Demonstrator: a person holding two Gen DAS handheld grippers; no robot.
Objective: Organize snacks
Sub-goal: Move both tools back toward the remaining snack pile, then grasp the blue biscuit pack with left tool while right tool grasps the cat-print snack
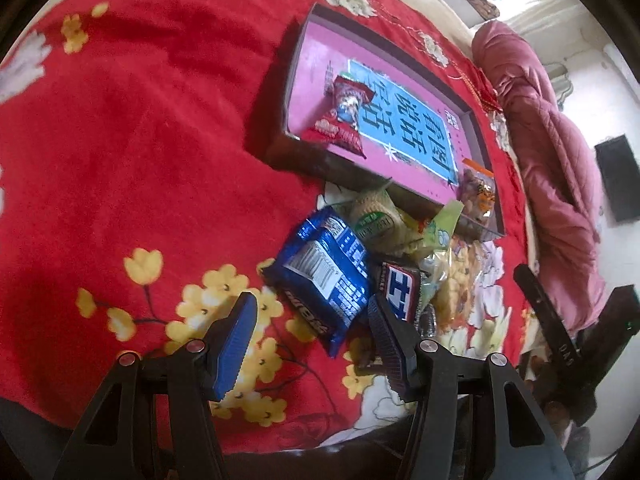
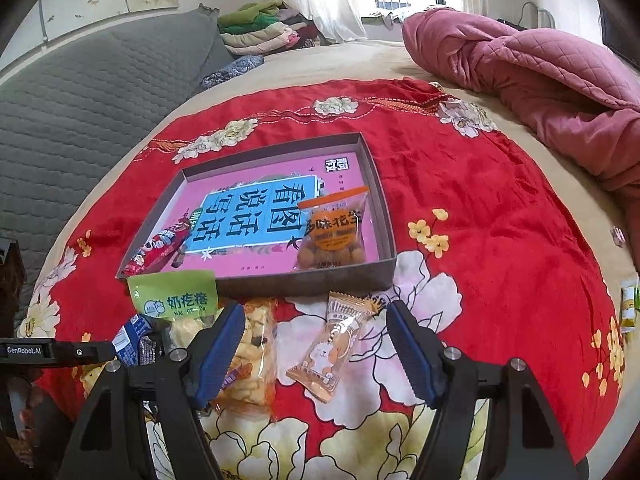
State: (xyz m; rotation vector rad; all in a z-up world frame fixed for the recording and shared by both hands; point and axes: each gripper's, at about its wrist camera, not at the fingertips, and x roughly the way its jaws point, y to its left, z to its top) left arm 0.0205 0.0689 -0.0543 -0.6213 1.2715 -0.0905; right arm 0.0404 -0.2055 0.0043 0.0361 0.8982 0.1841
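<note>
A blue biscuit packet (image 1: 320,276) lies on the red flowered blanket (image 1: 140,140), with my left gripper (image 1: 311,302) open just above it and one finger on each side of its near end. Beside it are a dark chocolate bar (image 1: 400,288), a pale round packet (image 1: 376,220) and a green packet (image 2: 176,296). My right gripper (image 2: 315,308) is open over a small orange wrapper (image 2: 332,348), pads clear of it. Under its left finger lies a clear bag of yellow snacks (image 2: 256,356). The shallow grey box (image 2: 384,216) holds a red packet (image 2: 160,244) and a peanut bag (image 2: 332,232).
A pink quilt (image 2: 540,68) is bunched at the bed's far right. A grey padded headboard (image 2: 80,100) runs along the left, with folded clothes (image 2: 260,28) behind it. One small yellow-green packet (image 2: 628,304) lies alone at the blanket's right edge.
</note>
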